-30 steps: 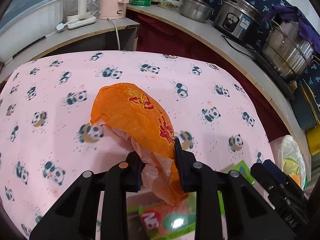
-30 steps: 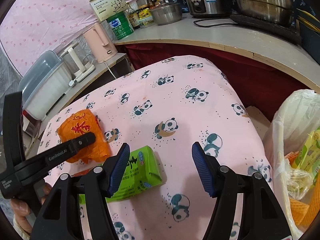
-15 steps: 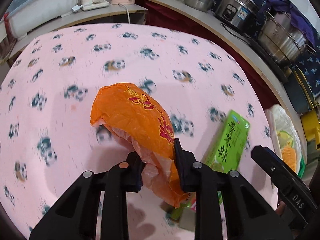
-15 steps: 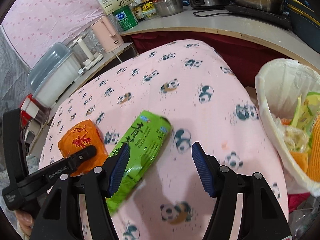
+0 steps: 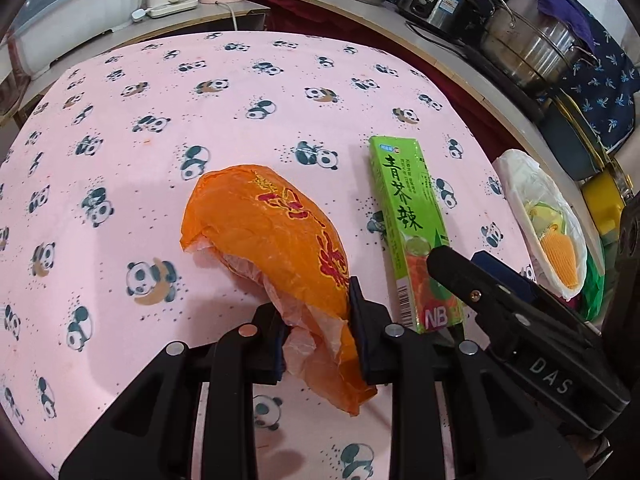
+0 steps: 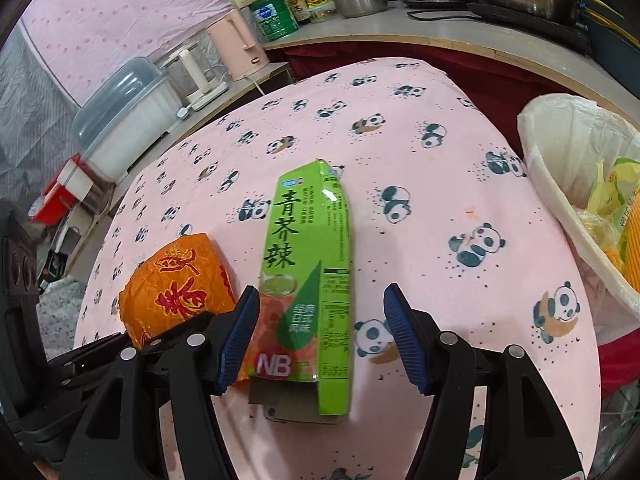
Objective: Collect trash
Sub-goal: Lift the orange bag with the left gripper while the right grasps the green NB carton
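Observation:
My left gripper [image 5: 316,320] is shut on a crumpled orange plastic bag [image 5: 272,236] with red print and holds it just above the pink panda tablecloth [image 5: 200,100]. In the right wrist view the same bag [image 6: 176,280] hangs at the lower left. A flattened green drink carton [image 6: 308,240] lies lengthwise on the cloth. My right gripper [image 6: 320,300] stands open over the carton's near end, with a gap on the right side. The carton [image 5: 408,216] lies to the right of the bag, and the right gripper's finger [image 5: 500,300] crosses its near end.
A bin with a white liner [image 6: 560,152] holding yellow and orange scraps stands off the table's right edge, also seen as the bin [image 5: 516,172]. Behind the table a curved counter [image 5: 440,52] carries steel pots, a rice cooker, bottles, a pink kettle [image 6: 236,44] and a lidded plastic box.
Both grippers have travelled across the table. The green carton, earlier under and left of the right fingers, now lies centred between them. The orange bag stays clamped in the left gripper.

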`<state>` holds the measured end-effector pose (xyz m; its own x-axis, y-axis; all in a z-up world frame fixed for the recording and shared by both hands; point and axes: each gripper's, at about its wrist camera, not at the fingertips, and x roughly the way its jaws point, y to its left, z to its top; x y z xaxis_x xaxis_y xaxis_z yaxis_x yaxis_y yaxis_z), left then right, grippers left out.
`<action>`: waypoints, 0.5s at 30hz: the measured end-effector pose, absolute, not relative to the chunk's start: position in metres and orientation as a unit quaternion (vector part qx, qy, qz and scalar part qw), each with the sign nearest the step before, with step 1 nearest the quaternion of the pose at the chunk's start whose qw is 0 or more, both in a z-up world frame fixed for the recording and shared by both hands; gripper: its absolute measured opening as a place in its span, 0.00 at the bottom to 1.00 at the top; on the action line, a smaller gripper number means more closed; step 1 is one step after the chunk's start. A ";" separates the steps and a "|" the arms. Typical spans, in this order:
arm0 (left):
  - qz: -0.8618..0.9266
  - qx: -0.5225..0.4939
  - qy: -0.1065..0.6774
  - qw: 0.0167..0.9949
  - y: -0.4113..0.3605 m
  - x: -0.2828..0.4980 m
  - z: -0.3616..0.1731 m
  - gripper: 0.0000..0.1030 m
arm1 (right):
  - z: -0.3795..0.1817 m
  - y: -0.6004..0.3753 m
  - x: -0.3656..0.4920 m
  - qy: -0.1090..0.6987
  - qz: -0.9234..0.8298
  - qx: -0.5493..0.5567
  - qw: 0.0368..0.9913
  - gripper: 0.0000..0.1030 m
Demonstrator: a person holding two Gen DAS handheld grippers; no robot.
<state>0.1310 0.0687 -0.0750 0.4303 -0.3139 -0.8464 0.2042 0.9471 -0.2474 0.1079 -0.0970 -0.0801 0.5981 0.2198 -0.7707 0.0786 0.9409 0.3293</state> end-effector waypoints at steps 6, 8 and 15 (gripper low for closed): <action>-0.136 -0.057 0.507 0.849 0.084 0.130 -0.071 0.24 | -0.083 -0.083 0.119 0.450 0.051 0.155 0.878 0.61; -0.131 -0.058 0.506 0.850 0.088 0.130 -0.069 0.24 | -0.084 -0.078 0.121 0.452 0.053 0.148 0.878 0.61; -0.120 -0.061 0.503 0.854 0.097 0.131 -0.068 0.24 | -0.093 -0.070 0.125 0.460 0.052 0.138 0.875 0.61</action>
<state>0.1307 0.0973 -0.0679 0.4647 -0.2658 -0.8446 0.1430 0.9639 -0.2246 0.1246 -0.0699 -0.0927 0.5712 0.2178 -0.7914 0.0365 0.9564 0.2896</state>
